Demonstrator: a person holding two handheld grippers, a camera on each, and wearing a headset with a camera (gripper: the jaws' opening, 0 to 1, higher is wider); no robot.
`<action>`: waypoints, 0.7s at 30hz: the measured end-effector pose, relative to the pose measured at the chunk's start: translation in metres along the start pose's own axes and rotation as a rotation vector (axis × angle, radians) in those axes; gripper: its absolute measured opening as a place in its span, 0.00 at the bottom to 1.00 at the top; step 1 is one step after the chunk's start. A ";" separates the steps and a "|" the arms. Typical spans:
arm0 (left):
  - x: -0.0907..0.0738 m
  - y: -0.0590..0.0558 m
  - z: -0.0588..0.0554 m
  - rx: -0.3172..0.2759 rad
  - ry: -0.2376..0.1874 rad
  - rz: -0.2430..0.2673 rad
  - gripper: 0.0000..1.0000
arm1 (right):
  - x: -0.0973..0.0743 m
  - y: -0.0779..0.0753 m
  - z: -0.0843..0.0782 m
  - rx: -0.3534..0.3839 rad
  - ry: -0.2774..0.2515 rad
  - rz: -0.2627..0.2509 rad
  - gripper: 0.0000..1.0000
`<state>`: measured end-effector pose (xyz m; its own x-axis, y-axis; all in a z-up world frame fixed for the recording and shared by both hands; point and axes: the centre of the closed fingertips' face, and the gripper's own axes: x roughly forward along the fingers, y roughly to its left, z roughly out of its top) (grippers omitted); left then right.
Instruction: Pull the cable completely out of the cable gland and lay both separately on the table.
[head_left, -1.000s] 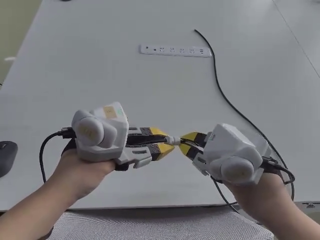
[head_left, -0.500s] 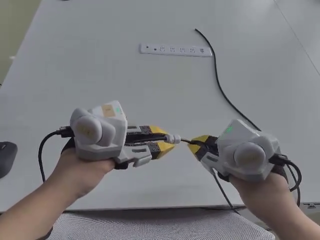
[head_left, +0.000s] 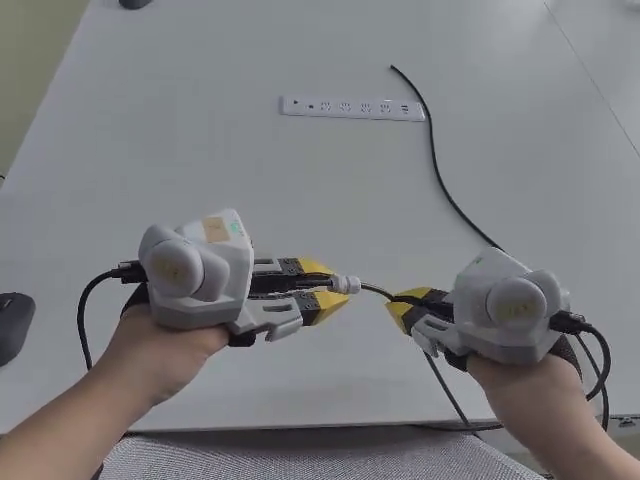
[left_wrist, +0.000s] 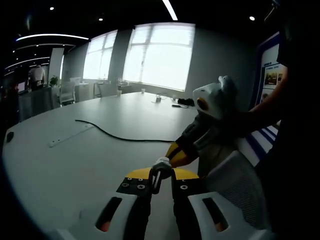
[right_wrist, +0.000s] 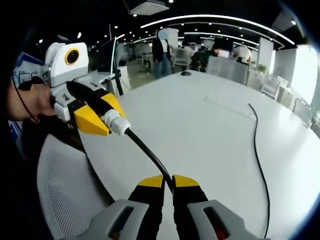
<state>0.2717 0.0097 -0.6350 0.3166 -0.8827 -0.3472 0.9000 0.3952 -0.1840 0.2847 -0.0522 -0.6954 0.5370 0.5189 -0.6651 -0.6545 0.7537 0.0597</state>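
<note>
As the pull looks half done, all hangs above the white tabletop's (head_left: 200, 150) near edge.
Left gripper (head_left: 337, 291) clamps the small white plastic cable gland (head_left: 346, 285) to brace it; right gripper (head_left: 402, 302) pinches the thin black cable (head_left: 374, 291) to draw it out, its end, we judge, not yet free.

Big pale grey worktop (head_left: 200, 150), mostly bare. A white power strip (head_left: 352, 107) lies flat toward the far edge, roughly mid-width and parallel to that edge. A black cord (head_left: 440, 180) passes just beside the strip's right end and snakes toward the near right corner. A dark rounded thing (head_left: 12, 325) sits at the left side near the front edge, and there's a small dark object (head_left: 135, 3) way at the back.
</note>
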 end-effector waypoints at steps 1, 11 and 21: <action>0.000 0.000 0.000 0.000 0.000 0.000 0.15 | 0.000 -0.001 -0.001 0.018 0.001 -0.001 0.00; 0.000 0.000 0.001 -0.004 -0.003 0.005 0.15 | 0.000 -0.008 -0.020 0.159 0.030 -0.006 0.00; -0.001 -0.001 0.001 -0.006 -0.005 0.010 0.15 | -0.001 -0.020 -0.038 0.258 0.044 -0.027 0.00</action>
<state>0.2706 0.0098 -0.6339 0.3269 -0.8800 -0.3446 0.8949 0.4055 -0.1866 0.2768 -0.0831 -0.7245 0.5249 0.4833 -0.7007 -0.4799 0.8479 0.2253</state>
